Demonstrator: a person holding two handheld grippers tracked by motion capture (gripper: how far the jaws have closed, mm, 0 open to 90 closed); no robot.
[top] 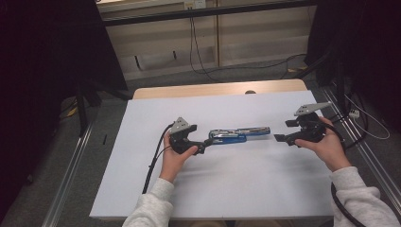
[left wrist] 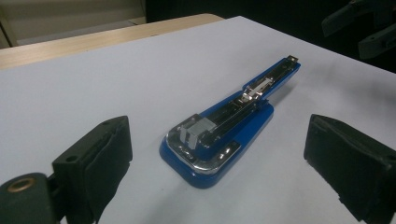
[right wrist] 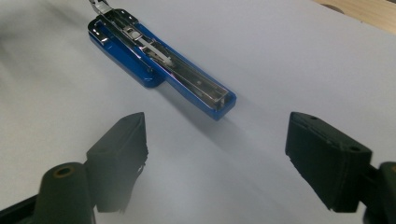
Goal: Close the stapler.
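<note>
High view: blue stapler (top: pixel 239 134) lies between left claw (top: pixel 206 143) and right claw (top: pixel 279 138).

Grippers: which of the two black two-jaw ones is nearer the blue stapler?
The left gripper: its jaws almost reach the blue stapler; the right gripper stands apart.

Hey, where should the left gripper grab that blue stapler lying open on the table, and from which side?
Probably the wide rounded base end of the blue stapler, approached level from that end: it lies flat, pointing lengthwise at the open left gripper, whose jaws already stand either side of it without touching.
</note>
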